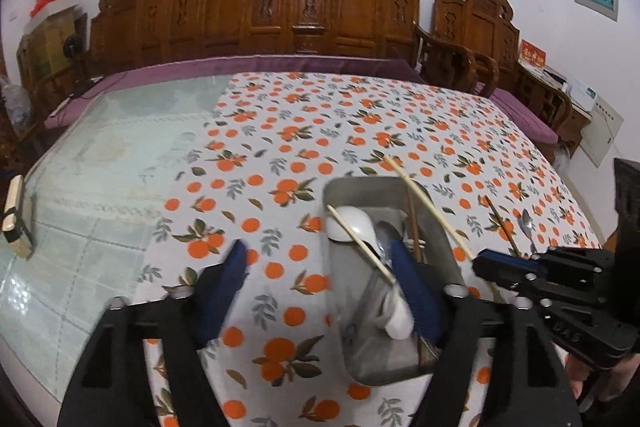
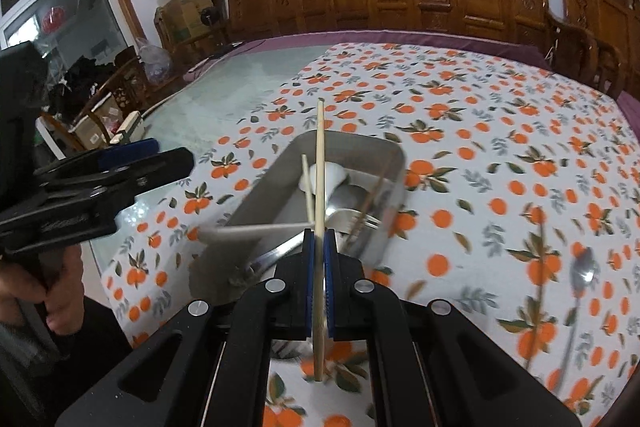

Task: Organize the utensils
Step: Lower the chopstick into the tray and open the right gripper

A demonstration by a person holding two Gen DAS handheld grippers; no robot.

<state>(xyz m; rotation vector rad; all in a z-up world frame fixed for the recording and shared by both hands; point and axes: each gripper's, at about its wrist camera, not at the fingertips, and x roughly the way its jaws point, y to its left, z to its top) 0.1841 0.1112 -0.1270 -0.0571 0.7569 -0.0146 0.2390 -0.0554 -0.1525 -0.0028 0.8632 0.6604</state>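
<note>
Right tool clamps a pale chopstick over the tray — left tool spread wide, holding nothing.

Counter (image 1: 120,163) with orange-print cloth (image 1: 360,115) carries a metal tray (image 1: 360,327); carved wooden bench (image 1: 280,7) behind. Left tool (image 1: 316,279) hangs above the tray's near end, fingers far apart, right finger over the tray. Right tool (image 2: 319,263) pinches the light chopstick (image 2: 319,163) between blue pads, stick pointing forward over the tray (image 2: 256,195). In the tray: white ceramic spoon (image 1: 350,223), a second light chopstick (image 1: 360,245) lying across it, dark chopsticks (image 1: 414,227), metal cutlery — type unclear. On the cloth right of the tray: dark chopstick (image 1: 502,225) and steel spoon (image 1: 527,225) side by side.
</note>
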